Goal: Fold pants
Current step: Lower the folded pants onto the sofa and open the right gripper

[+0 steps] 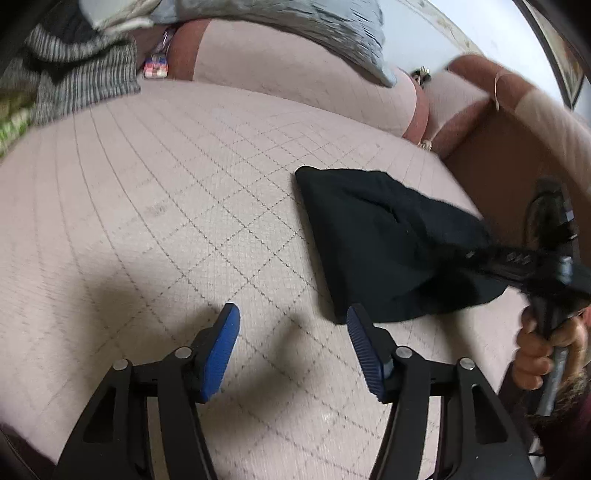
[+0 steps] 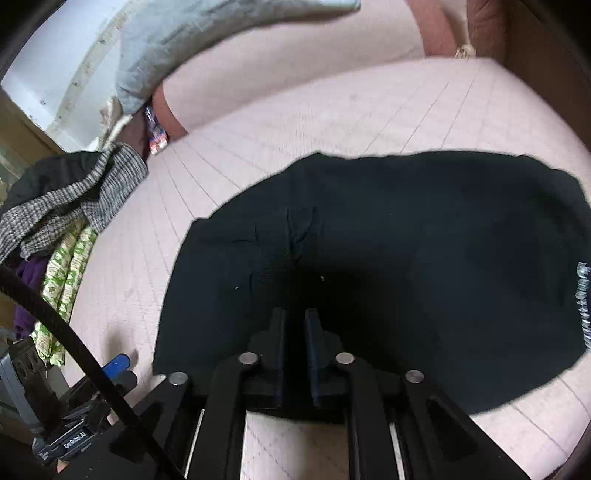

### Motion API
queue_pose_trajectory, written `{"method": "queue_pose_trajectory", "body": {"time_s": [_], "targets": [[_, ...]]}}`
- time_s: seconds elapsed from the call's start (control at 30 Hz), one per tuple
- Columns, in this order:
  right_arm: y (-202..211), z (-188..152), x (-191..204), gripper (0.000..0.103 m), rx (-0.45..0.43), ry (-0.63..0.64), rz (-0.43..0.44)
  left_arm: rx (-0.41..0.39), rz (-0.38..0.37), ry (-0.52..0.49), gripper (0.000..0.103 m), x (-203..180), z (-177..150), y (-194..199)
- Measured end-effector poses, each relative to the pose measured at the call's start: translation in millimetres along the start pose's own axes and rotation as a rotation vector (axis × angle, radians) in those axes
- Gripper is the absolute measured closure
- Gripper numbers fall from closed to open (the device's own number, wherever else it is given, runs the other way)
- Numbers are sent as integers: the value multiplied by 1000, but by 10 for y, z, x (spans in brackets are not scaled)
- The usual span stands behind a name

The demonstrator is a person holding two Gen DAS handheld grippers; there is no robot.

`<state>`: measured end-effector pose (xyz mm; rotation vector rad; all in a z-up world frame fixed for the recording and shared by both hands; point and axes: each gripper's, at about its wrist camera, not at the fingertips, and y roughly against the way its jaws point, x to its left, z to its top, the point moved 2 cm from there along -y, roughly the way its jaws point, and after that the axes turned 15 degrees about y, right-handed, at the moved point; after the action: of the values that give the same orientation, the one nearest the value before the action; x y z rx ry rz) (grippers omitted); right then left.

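The black pants point(image 1: 384, 243) lie folded into a compact bundle on the pink quilted couch seat point(image 1: 147, 221). In the right wrist view the pants point(image 2: 406, 258) fill the middle. My right gripper point(image 2: 295, 317) is shut on the near edge of the pants, its narrow fingers pressed together over the cloth. It also shows in the left wrist view point(image 1: 491, 254), gripping the pants' right edge and lifting it slightly. My left gripper point(image 1: 291, 325) is open and empty, with blue pads point(image 1: 221, 350), hovering over the seat just left of the pants' near corner.
A pile of clothes, with a grey knit garment point(image 2: 74, 206) and a green patterned cloth point(image 2: 62, 280), lies at the seat's left end. A grey pillow point(image 1: 295, 26) rests on the couch back. A brown armrest point(image 1: 517, 155) bounds the right side.
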<state>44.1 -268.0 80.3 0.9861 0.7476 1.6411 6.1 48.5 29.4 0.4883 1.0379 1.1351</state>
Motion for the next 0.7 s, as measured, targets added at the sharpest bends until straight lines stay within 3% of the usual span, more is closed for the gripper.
{"method": "queue_pose_trajectory", "body": {"time_s": [0.13, 0.23, 0.37, 0.7], "targets": [[330, -177, -154, 67, -90, -70, 15, -42, 45, -74, 34, -261, -4, 118], [527, -303, -308, 56, -133, -110, -23, -99, 76, -142, 23, -557, 32, 191], [810, -492, -559, 54, -198, -170, -80, -133, 79, -212, 20, -945, 79, 210], [1139, -813, -861, 53, -285, -233, -152, -53, 54, -382, 20, -1682, -96, 0]]}}
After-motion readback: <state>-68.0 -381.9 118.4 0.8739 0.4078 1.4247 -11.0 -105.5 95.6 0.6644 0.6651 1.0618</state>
